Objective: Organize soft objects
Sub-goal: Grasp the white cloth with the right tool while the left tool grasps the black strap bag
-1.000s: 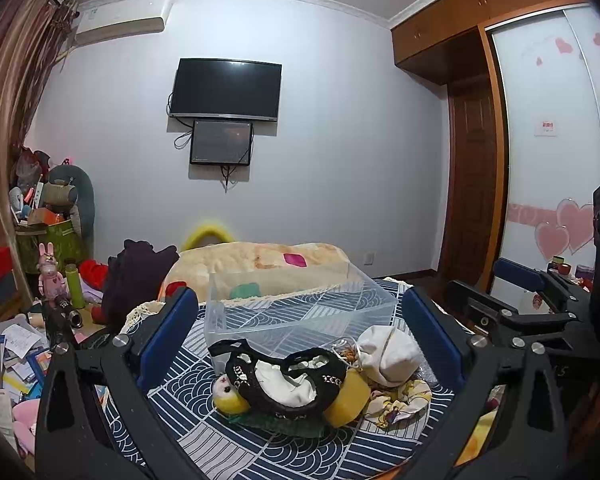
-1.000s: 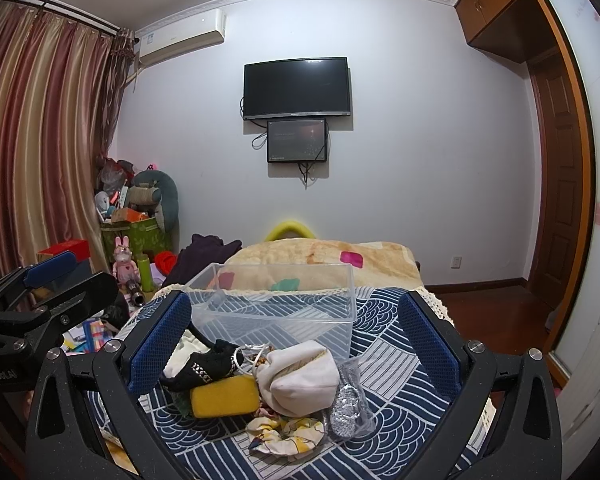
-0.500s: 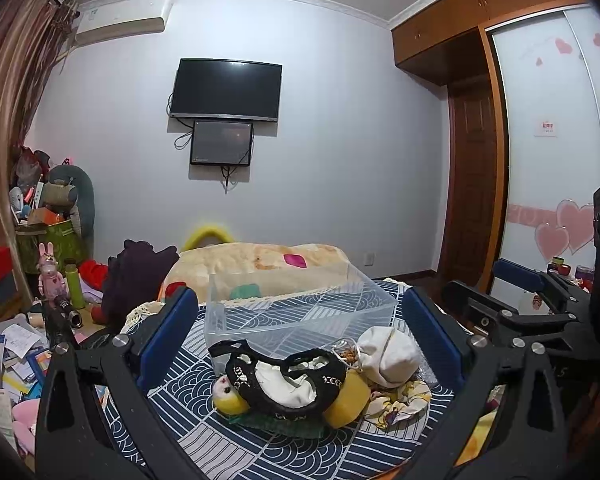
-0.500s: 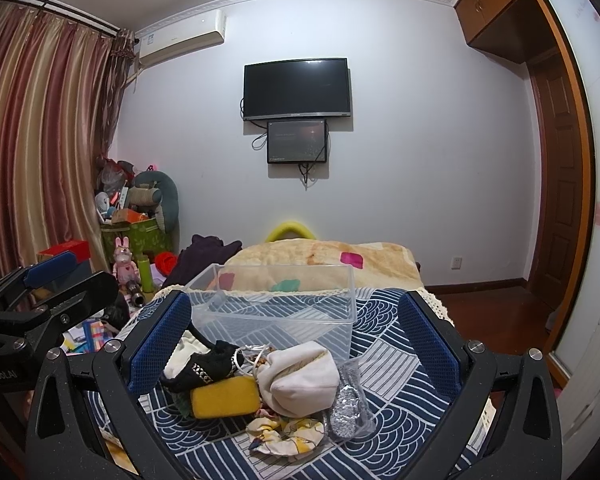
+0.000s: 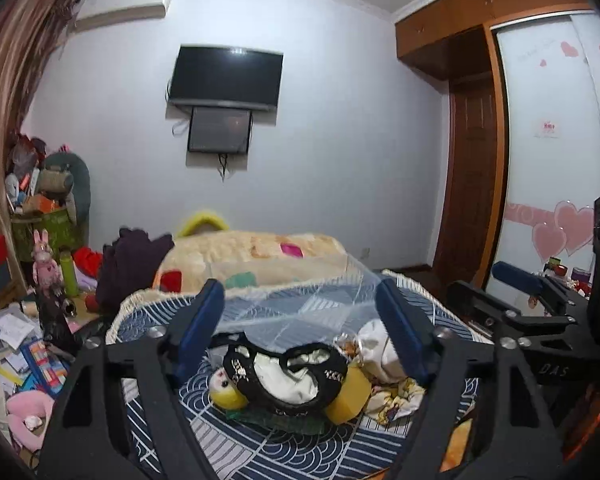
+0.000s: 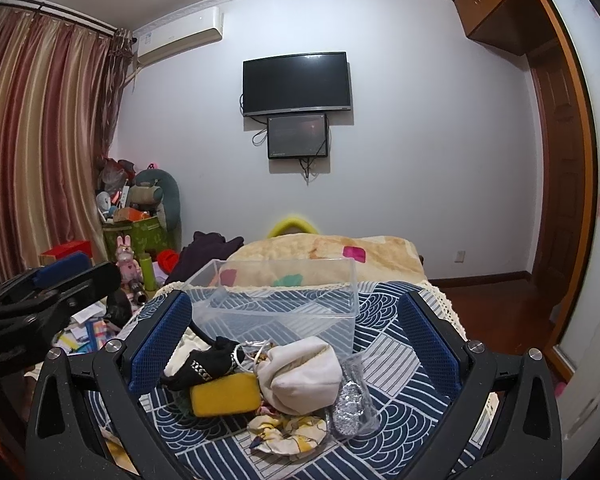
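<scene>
A pile of soft things lies on the blue patterned bedspread (image 6: 400, 364): a black-and-white garment (image 5: 288, 376), a yellow sponge (image 6: 225, 395), a cream pouch (image 6: 304, 376), a floral scrunchie (image 6: 286, 432) and a silvery bag (image 6: 350, 396). A clear plastic bin (image 6: 284, 300) stands just behind the pile. My left gripper (image 5: 300, 320) is open above the garment. My right gripper (image 6: 296, 332) is open above the pouch and sponge. Both are empty.
A folded beige quilt (image 6: 324, 252) lies behind the bin. A cluttered corner with toys and boxes (image 6: 136, 220) is at the left, with papers on the floor (image 5: 16, 360). A wardrobe (image 5: 548, 160) stands at the right.
The left gripper has moved forward and lower toward the pile, so the garment looks closer. The right gripper has barely moved.
</scene>
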### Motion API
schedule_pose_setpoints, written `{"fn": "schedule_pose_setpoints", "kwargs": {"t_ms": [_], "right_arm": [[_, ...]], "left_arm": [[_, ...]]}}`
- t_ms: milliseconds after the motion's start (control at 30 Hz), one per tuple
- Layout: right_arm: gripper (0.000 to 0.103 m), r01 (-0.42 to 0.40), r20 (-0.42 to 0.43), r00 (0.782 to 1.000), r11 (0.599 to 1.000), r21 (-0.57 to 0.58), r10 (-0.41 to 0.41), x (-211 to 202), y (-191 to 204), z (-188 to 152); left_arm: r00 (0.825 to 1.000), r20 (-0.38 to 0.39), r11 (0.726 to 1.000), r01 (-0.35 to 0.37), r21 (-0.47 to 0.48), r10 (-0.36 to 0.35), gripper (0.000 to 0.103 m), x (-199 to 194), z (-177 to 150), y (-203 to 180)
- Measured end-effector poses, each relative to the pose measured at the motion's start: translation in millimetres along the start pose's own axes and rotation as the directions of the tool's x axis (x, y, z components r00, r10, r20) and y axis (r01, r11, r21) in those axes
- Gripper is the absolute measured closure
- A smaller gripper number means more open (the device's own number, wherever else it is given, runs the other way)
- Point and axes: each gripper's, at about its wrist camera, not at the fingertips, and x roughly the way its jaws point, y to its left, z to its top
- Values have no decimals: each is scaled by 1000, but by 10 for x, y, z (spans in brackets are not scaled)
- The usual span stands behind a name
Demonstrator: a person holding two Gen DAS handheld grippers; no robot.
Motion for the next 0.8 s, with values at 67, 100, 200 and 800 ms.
{"fn": "schedule_pose_setpoints", "kwargs": {"t_ms": [67, 100, 200, 800], "right_arm": [[10, -7, -7, 1000, 1000, 0, 7, 15, -5, -11], [12, -8, -12, 1000, 1000, 0, 8, 31, -12, -22], [20, -10, -39, 999, 1000, 4, 10, 97, -41, -58], [41, 9, -252, 968, 1000, 14, -5, 575, -180, -450]], "left_arm": [[1000, -27, 999, -2, -37, 1, 31, 72, -36, 80], [1000, -29, 999, -2, -51, 1, 32, 87, -50, 105], [997, -74, 995, -14, -103, 7, 33, 156, -90, 212], [963, -268, 989, -55, -136, 16, 65, 808, -552, 442]]}}
